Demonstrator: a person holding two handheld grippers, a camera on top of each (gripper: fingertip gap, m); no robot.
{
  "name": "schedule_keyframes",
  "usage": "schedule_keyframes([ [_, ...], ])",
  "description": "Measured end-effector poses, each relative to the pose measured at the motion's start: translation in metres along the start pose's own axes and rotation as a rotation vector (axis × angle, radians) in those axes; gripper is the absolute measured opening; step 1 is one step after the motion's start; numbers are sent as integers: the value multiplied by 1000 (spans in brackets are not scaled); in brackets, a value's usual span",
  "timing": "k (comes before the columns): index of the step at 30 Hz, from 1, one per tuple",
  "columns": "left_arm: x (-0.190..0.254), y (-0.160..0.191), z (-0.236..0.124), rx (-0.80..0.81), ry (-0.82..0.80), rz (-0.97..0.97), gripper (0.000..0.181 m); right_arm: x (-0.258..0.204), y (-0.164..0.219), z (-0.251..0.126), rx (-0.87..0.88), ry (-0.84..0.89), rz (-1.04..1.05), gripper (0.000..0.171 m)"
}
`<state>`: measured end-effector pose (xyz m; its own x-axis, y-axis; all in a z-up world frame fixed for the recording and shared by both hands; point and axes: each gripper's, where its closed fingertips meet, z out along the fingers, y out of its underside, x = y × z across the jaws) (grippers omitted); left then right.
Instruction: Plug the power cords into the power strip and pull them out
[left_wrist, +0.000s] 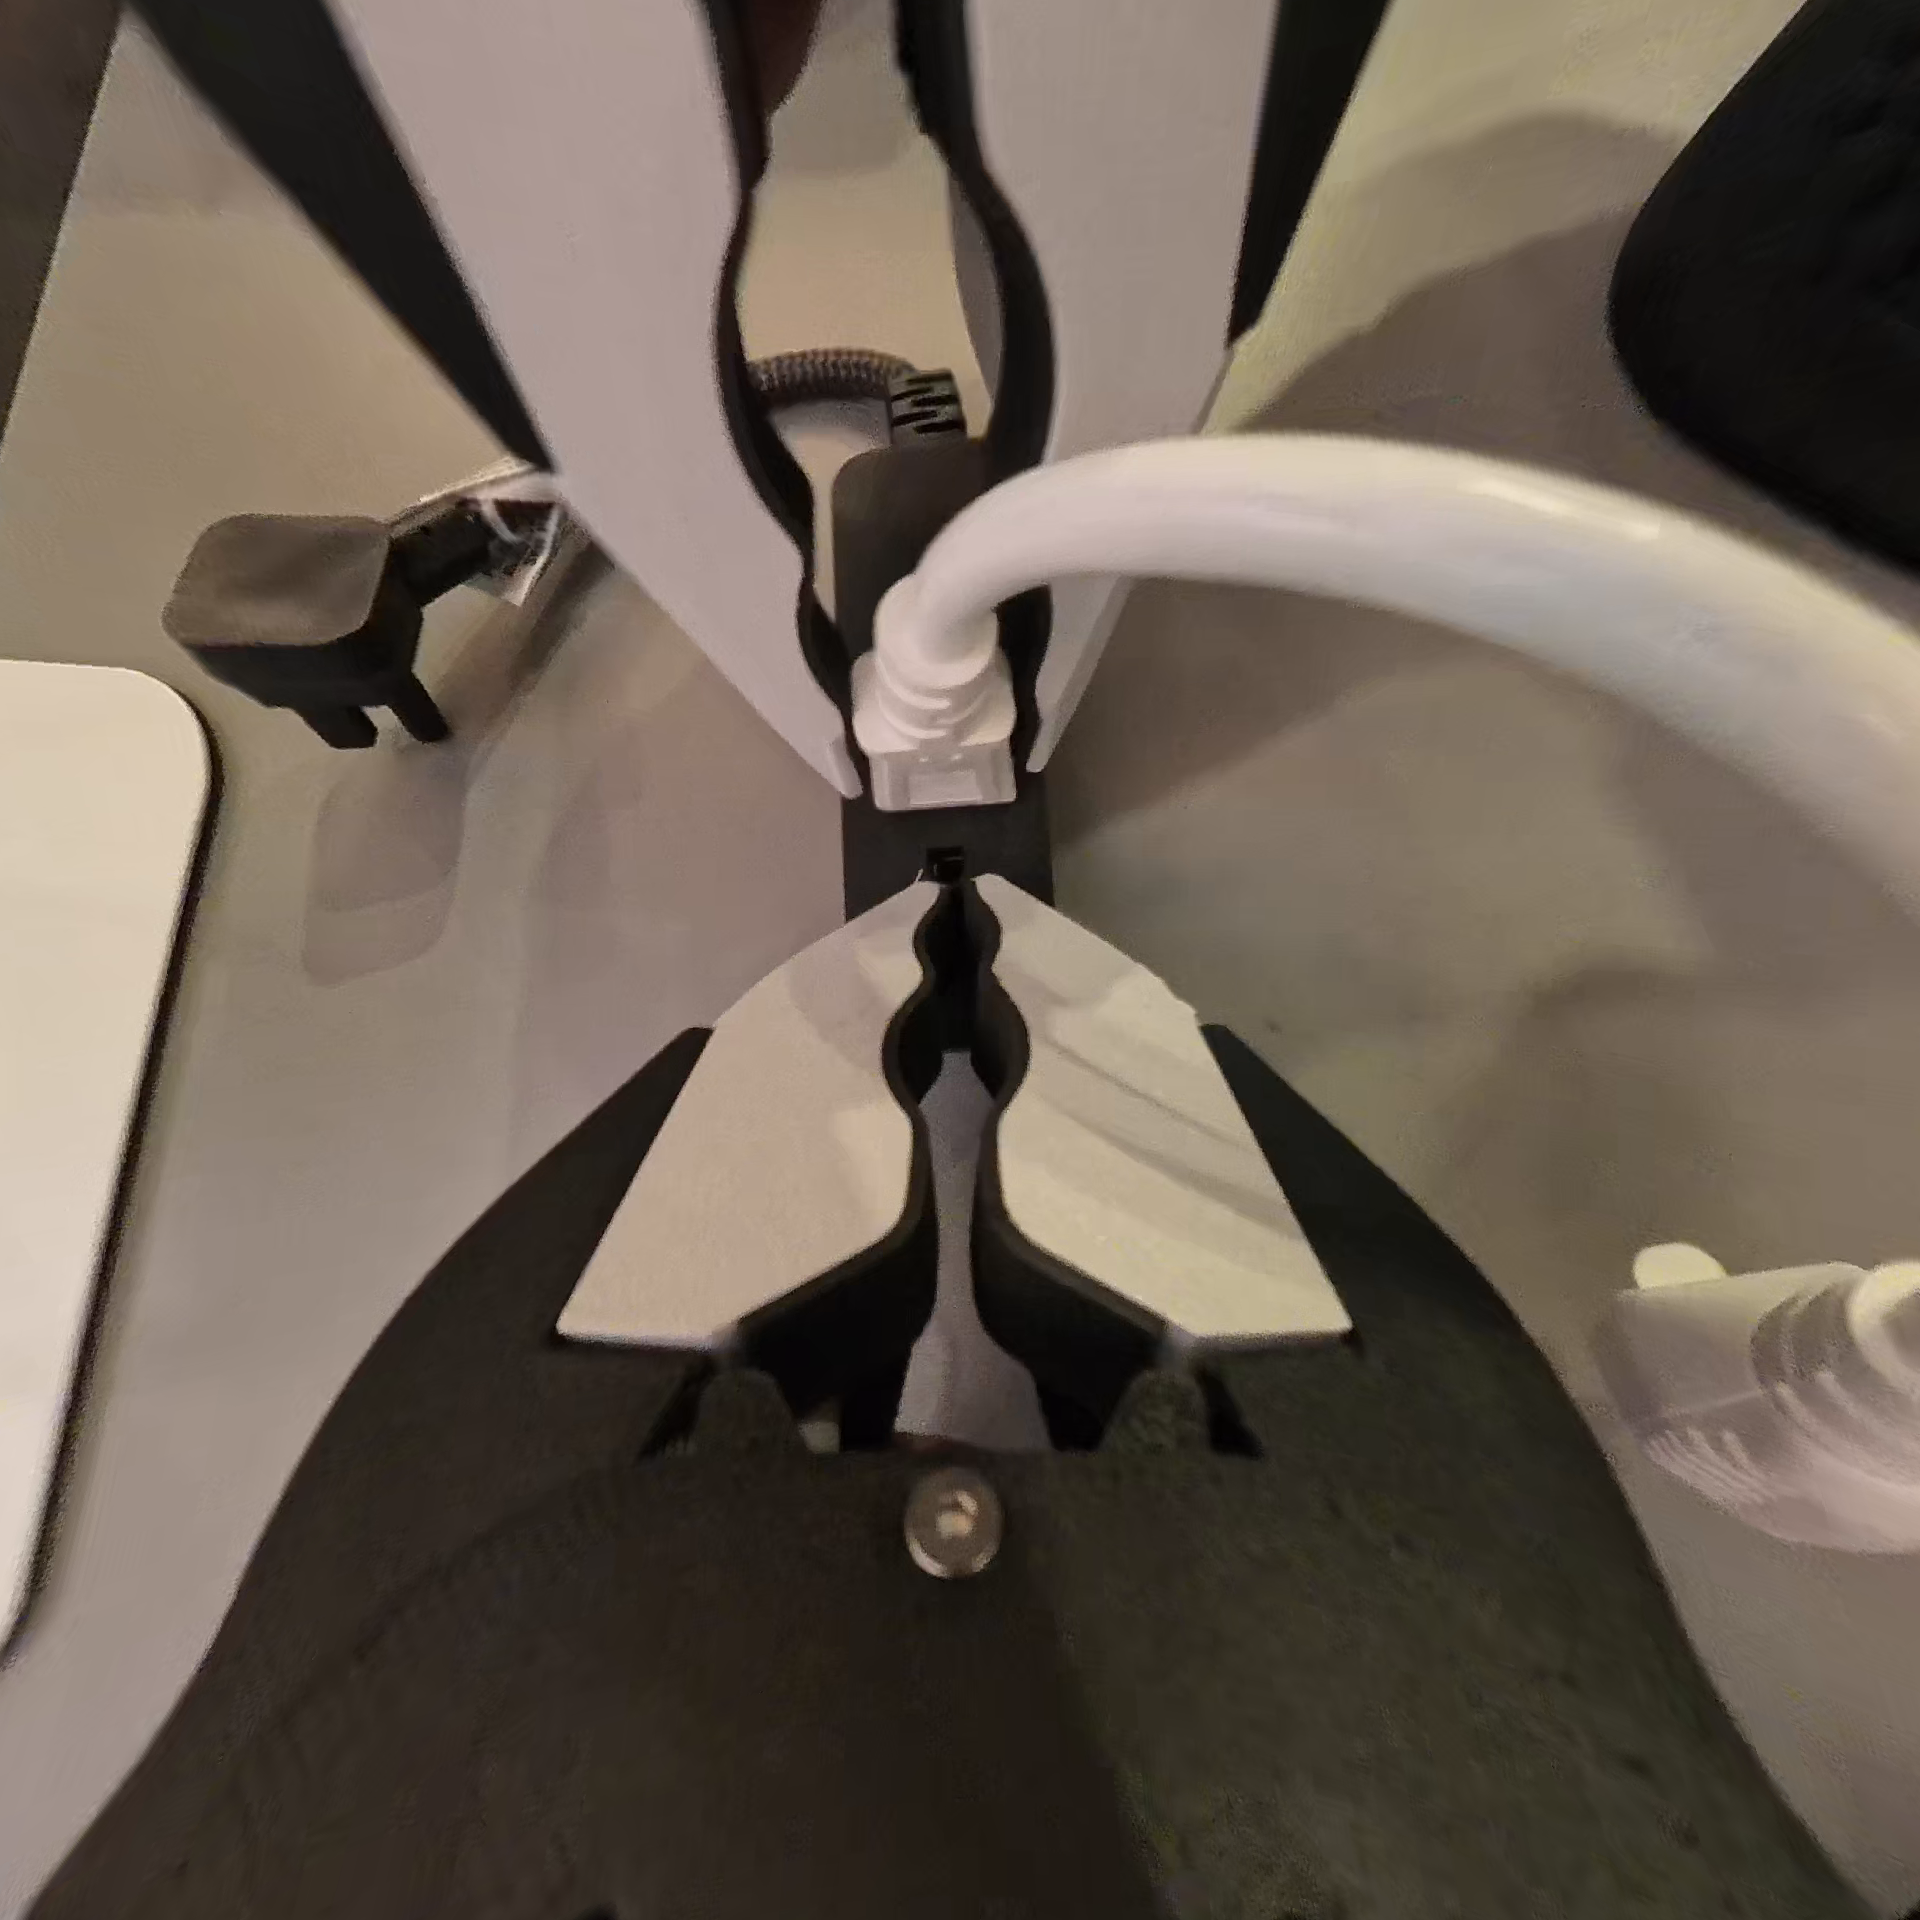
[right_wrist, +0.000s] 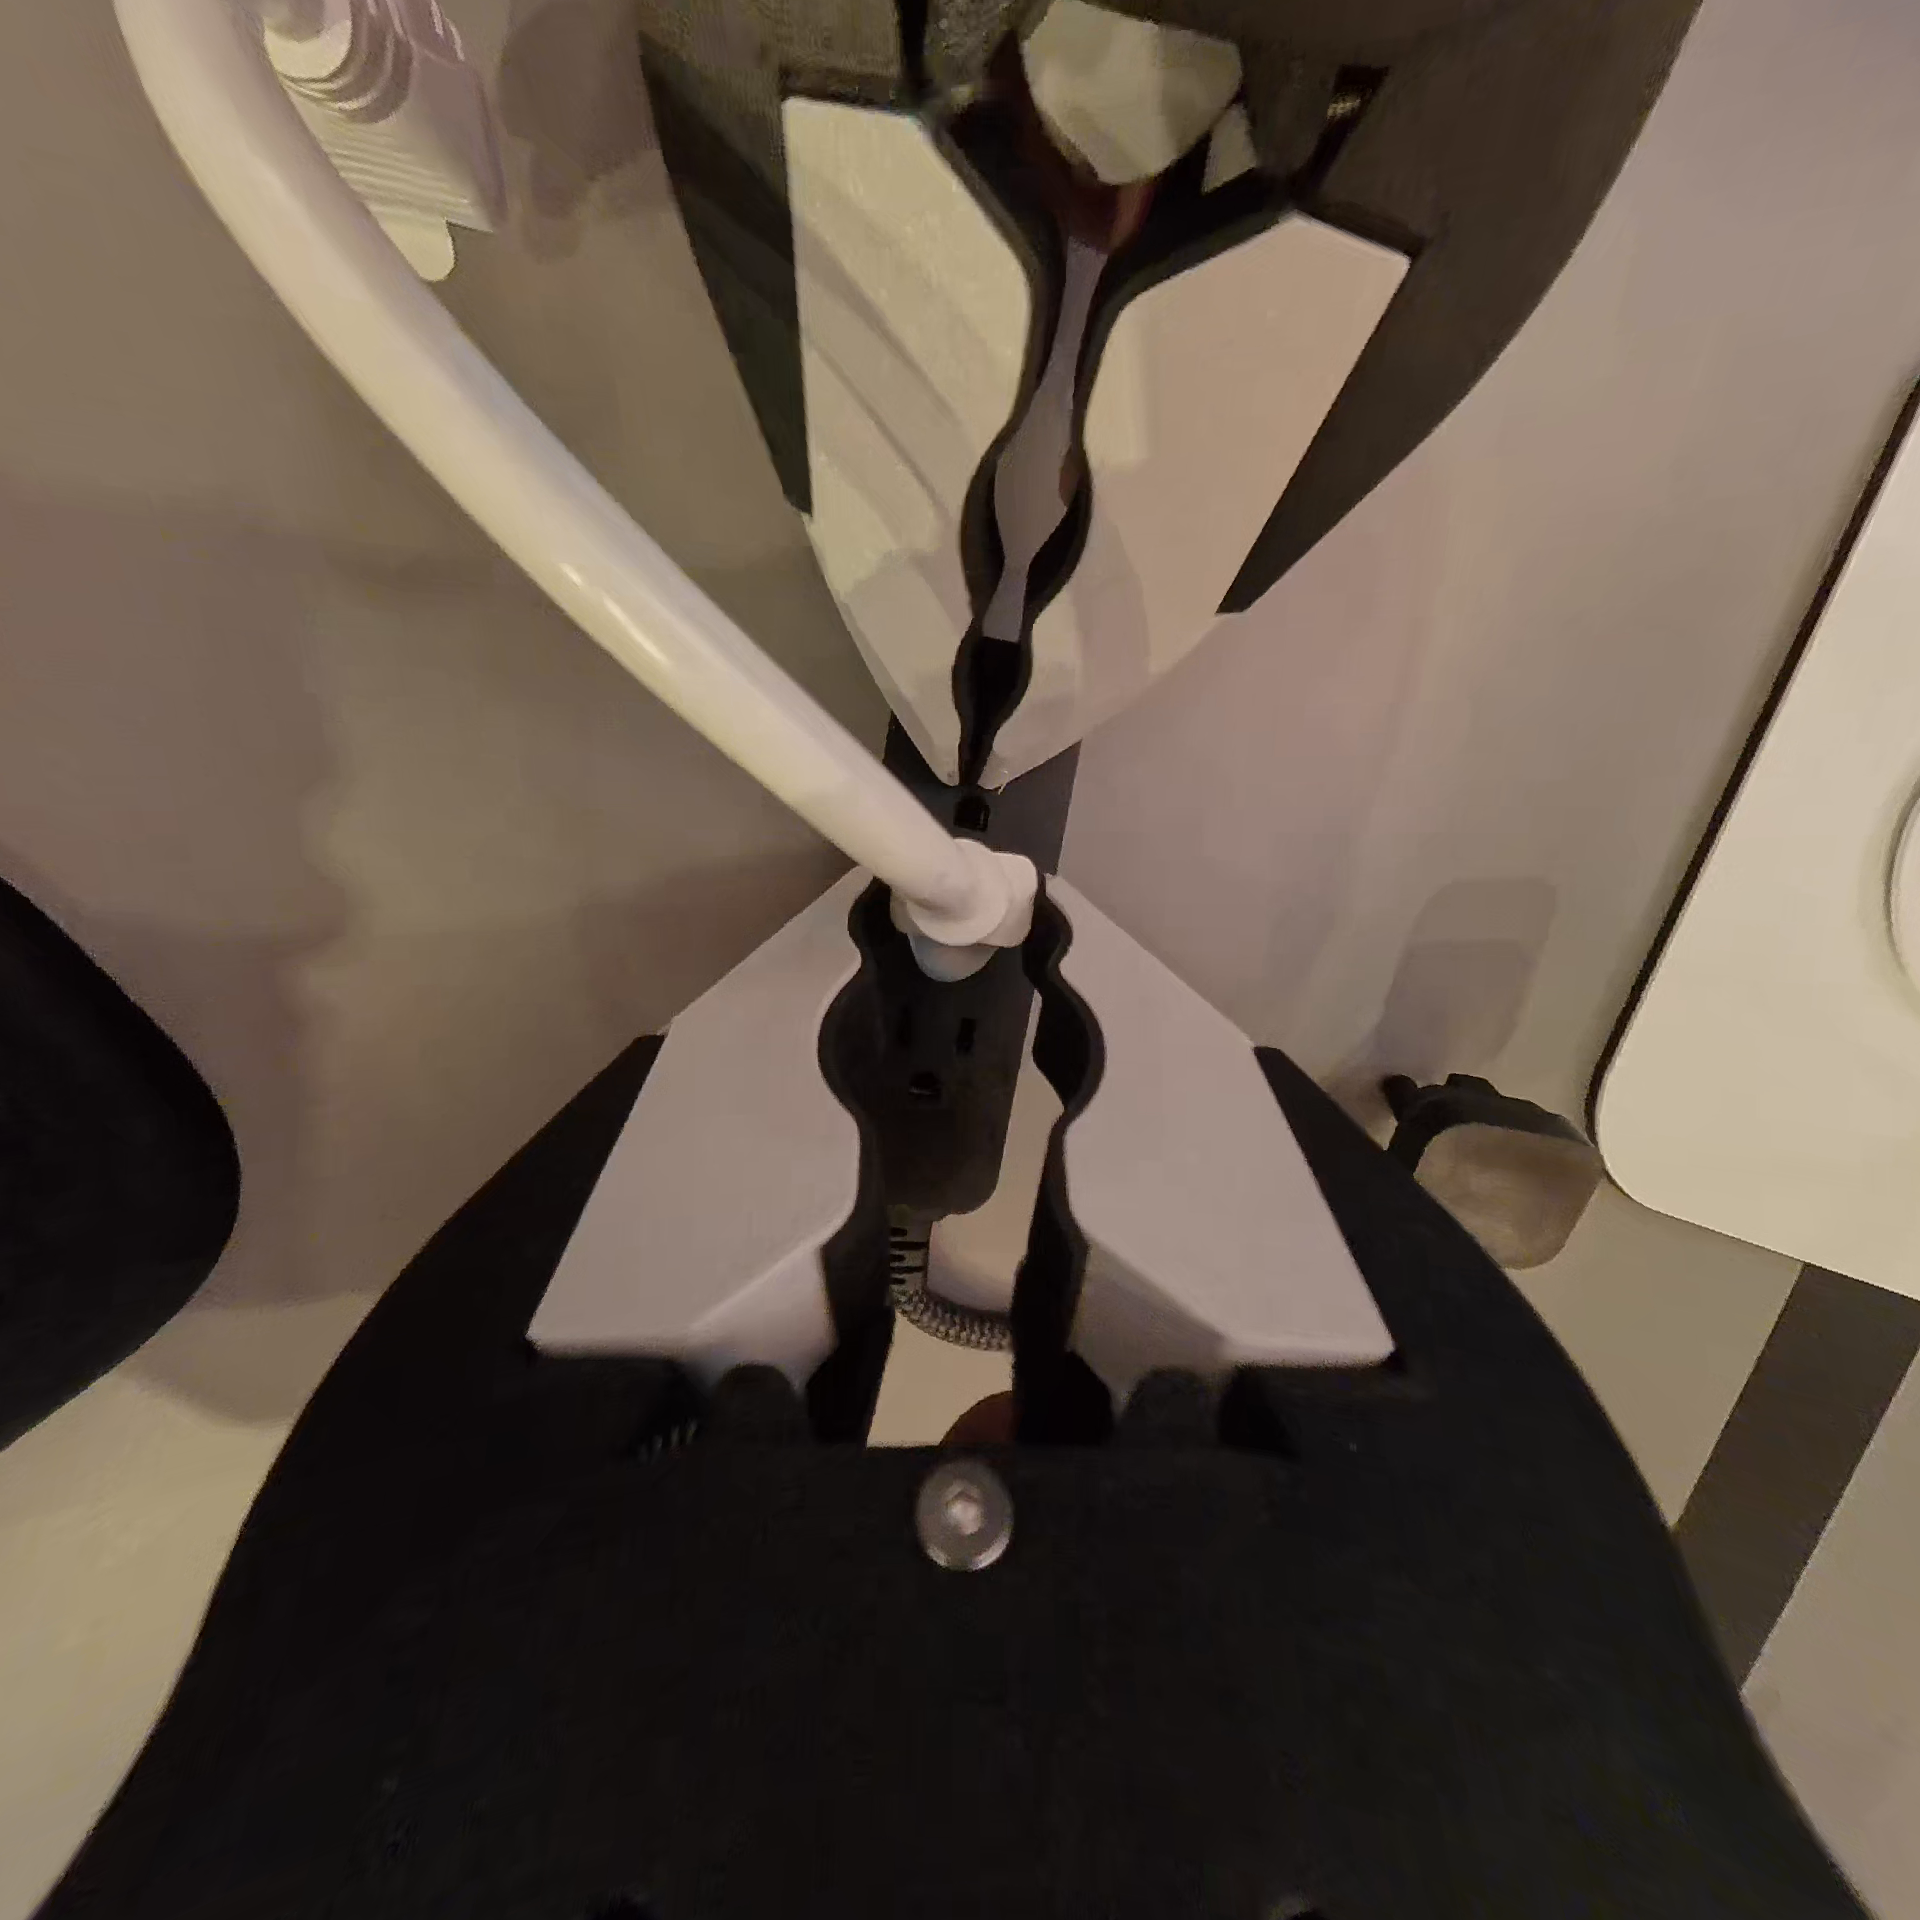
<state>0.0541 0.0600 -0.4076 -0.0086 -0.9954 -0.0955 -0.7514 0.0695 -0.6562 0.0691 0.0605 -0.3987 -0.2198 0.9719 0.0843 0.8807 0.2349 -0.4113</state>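
A black power strip (left_wrist: 997, 847) lies on a pale table, also in the right wrist view (right_wrist: 935, 1091). My right gripper (right_wrist: 961, 914) is shut on a white plug (right_wrist: 982, 894) that stands against the strip's face; its prongs are hidden. In the left wrist view the right gripper (left_wrist: 940, 764) comes in from the top with the plug (left_wrist: 940, 774). The plug's white cord (left_wrist: 1351, 509) arcs away. My left gripper (left_wrist: 951, 888) is shut, its tips on top of the strip just beside the plug, and it also shows in the right wrist view (right_wrist: 971, 774).
A second white plug (left_wrist: 1766, 1382) lies loose on the table. A black plug (left_wrist: 301, 613) lies next to a flat white object (left_wrist: 83, 1039). A dark bulky object (left_wrist: 1808, 260) sits on the far side. The strip's braided cable (right_wrist: 956, 1325) leaves one end. My left and right fingertips are right by each other. The dark bulky object (left_wrist: 1808, 260) is about equally far from each gripper, around 20 centimeters. The right camera catches it too, in the right wrist view (right_wrist: 58, 1190).
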Motion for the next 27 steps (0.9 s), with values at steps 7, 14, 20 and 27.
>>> schedule_keyframes([
  [7,0,1,1,13,-1,-6,1,2,0,-1,-66,27,-88,24],
  [14,0,1,1,39,10,-37,1,4,1,-2,-198,109,-261,26],
  [20,0,1,1,59,20,-53,1,4,1,-2,-201,114,-242,25],
  [27,0,0,2,57,2,-31,1,1,-2,-4,-6,-58,83,21],
])
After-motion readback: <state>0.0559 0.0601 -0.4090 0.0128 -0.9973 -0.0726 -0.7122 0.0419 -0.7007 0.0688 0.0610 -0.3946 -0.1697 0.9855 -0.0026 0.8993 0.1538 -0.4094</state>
